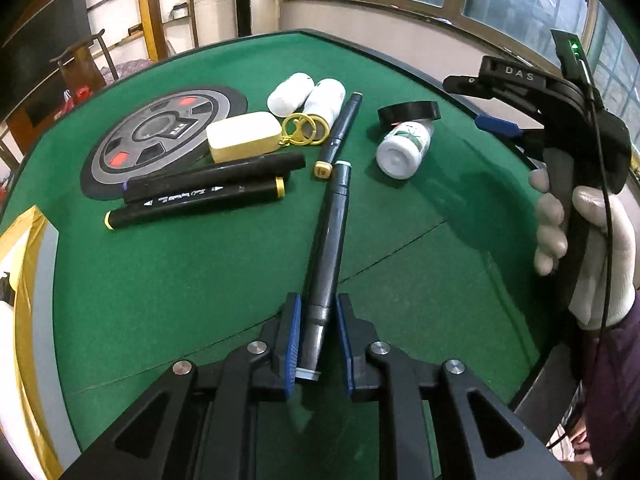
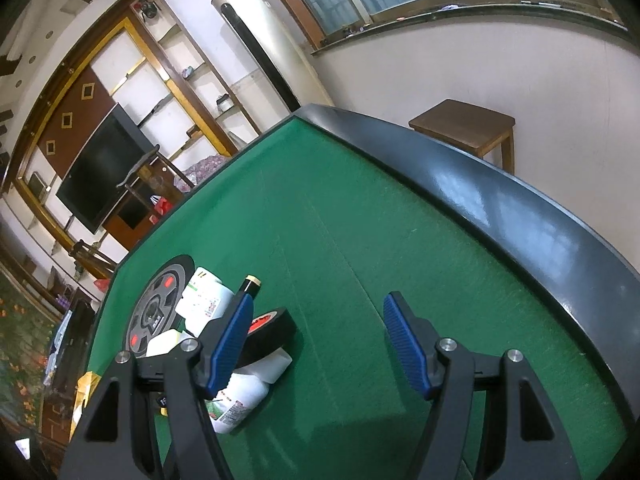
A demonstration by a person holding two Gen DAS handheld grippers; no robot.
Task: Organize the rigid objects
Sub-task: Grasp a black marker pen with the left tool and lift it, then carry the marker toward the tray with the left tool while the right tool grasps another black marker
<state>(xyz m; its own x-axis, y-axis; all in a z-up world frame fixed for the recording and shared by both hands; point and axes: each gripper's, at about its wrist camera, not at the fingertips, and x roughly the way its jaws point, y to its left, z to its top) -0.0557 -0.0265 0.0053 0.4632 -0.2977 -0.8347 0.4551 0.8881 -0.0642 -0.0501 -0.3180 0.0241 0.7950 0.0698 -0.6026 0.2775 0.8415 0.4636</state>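
The dark marker (image 1: 326, 252) runs up the centre of the left wrist frame, its lower end between the blue pads of the left gripper (image 1: 316, 332); the jaws stand narrow around the barrel, though a sliver of gap shows on the right side, so it looks held or just being let go. Its tip points at the two black markers (image 1: 208, 190) lying side by side at centre left, likely to join that row. The right gripper (image 2: 320, 340) hangs wide and empty, above the black tape roll (image 2: 266, 334) at lower left.
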